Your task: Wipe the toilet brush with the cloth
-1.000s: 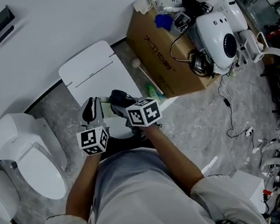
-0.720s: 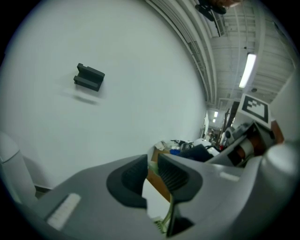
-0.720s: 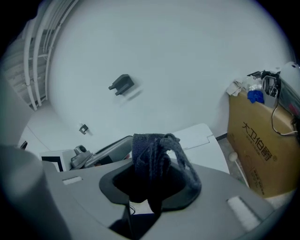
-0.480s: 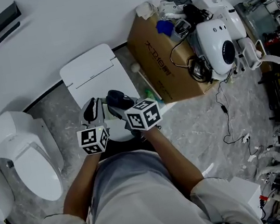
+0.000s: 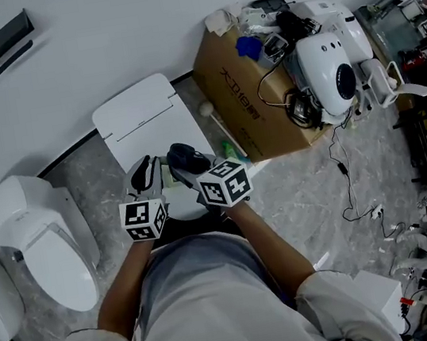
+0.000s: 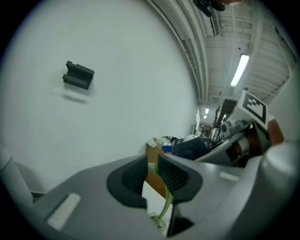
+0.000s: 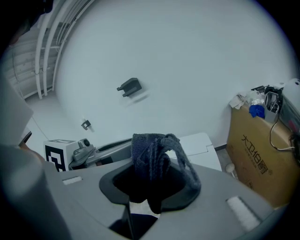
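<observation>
Left tool (image 6: 151,171): clenched on thin pale-green handle of toilet brush (image 6: 164,208). Right tool (image 7: 150,187): clamped on dark cloth (image 7: 152,154), which is bunched above the jaws. Both are held side by side over the white toilet (image 5: 144,112). Cloth-to-brush contact not seen; wiping judged mostly left to do. Vs 1 s ago: positions approx unchanged.

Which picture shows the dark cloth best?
The right gripper view. There the cloth fills the middle, bunched up and clamped in the jaws, with its weave plain to see. The head view shows it only as a small dark lump. The left gripper view catches it as a dark blob off to one side.
</observation>
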Available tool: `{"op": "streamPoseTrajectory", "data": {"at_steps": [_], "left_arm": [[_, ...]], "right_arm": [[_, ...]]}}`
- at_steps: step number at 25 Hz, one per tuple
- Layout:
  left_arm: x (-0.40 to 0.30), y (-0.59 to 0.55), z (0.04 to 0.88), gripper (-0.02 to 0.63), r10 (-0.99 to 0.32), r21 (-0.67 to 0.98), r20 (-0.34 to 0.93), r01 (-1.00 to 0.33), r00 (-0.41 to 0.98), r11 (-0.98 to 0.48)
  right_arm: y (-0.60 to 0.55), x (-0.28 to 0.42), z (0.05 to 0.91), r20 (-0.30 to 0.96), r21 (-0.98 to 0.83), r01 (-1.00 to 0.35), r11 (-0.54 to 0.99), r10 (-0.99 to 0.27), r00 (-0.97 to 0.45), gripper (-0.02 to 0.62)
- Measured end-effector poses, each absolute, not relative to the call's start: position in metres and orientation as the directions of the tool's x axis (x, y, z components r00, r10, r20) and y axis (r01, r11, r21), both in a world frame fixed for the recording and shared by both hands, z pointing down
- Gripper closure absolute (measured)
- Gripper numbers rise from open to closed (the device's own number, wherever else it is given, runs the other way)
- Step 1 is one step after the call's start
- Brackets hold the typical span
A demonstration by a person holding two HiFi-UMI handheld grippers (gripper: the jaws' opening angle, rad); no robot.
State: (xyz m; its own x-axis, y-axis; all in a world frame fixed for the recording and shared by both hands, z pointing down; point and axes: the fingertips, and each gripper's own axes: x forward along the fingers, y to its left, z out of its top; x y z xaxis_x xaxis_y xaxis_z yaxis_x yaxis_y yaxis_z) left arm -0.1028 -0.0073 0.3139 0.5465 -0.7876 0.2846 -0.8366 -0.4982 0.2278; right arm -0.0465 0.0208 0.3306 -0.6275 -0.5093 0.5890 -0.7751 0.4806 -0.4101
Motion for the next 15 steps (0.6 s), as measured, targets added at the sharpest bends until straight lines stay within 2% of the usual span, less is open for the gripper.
{"op": "streamPoseTrajectory", "data": {"at_steps": [15], "left_arm": [[-0.109,0.009,0.306,0.606,-0.758,0.181,0.310,-0.818,0.574,-0.546]], "right_arm": [[0.031,-0.029,0.317,0.569,-0.390,-0.784,0.483,-0.543,-0.618,0.491]]}}
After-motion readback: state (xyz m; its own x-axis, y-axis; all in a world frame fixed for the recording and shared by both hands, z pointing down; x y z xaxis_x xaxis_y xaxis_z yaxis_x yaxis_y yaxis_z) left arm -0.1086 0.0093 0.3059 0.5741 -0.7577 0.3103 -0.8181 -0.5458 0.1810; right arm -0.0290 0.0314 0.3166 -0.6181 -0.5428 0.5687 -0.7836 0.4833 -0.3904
